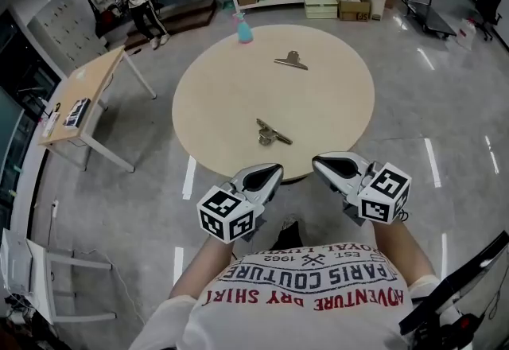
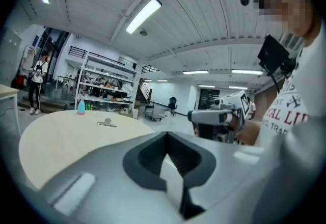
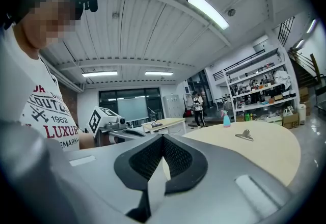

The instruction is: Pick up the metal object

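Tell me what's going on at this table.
A person holds the left gripper and right gripper at the near edge of the table, both shut and empty. The metal object lies untouched just ahead of them. A clip and spray bottle sit farther back.

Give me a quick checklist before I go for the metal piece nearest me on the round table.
1. Metal piece in view, lying bare on the table: ok.
2. Way from either tongs to it free of other things: ok.
3. Left tongs empty: ok.
4. Right tongs empty: ok.
5. Tongs open for a grasp: not ok, both are shut.
6. Clip and spray bottle well apart from it, on the far side: ok.
7. Best place to grip the piece: cannot tell, it is too small in the pictures.
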{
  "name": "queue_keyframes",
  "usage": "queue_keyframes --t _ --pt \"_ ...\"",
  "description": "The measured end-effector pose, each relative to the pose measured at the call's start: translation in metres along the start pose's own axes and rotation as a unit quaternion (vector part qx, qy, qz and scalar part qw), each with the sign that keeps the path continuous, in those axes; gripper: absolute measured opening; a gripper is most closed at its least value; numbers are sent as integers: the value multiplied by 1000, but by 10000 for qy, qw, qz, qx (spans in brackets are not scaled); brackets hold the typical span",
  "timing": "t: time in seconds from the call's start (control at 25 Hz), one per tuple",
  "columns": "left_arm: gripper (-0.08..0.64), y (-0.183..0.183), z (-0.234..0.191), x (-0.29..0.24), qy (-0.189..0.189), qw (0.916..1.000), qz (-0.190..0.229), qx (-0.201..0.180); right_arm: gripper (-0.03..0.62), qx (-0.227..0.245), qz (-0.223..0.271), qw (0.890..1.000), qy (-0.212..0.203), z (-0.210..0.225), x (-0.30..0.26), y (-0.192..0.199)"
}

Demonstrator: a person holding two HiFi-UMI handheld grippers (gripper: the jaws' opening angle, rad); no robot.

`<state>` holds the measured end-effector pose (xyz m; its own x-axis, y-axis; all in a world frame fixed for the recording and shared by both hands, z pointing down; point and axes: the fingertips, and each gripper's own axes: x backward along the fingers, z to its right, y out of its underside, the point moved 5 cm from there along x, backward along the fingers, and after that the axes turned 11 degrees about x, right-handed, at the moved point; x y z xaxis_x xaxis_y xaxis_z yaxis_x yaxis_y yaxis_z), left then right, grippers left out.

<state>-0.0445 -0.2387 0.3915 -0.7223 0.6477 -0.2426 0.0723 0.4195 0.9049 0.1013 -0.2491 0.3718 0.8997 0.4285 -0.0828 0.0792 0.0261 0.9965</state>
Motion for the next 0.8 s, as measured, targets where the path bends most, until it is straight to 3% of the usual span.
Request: queue_keyframes --t 0.4,0.56,0.64,0.8 --pt "3 -12 -54 -39 100 9993 -332 150 2 -446 -280 9986 38 52 -41 25" --pt "12 -6 -79 -52 31 9989 -448 -134 2 -647 -373 9972 -3 73 -54 44" --pt "122 -1 -97 -60 32 9982 -567 -194 2 -729 -441 9964 6 81 -62 54" --pt "205 13 -147 -76 -157 9970 -730 -186 2 -950 -603 9936 38 90 -79 74"
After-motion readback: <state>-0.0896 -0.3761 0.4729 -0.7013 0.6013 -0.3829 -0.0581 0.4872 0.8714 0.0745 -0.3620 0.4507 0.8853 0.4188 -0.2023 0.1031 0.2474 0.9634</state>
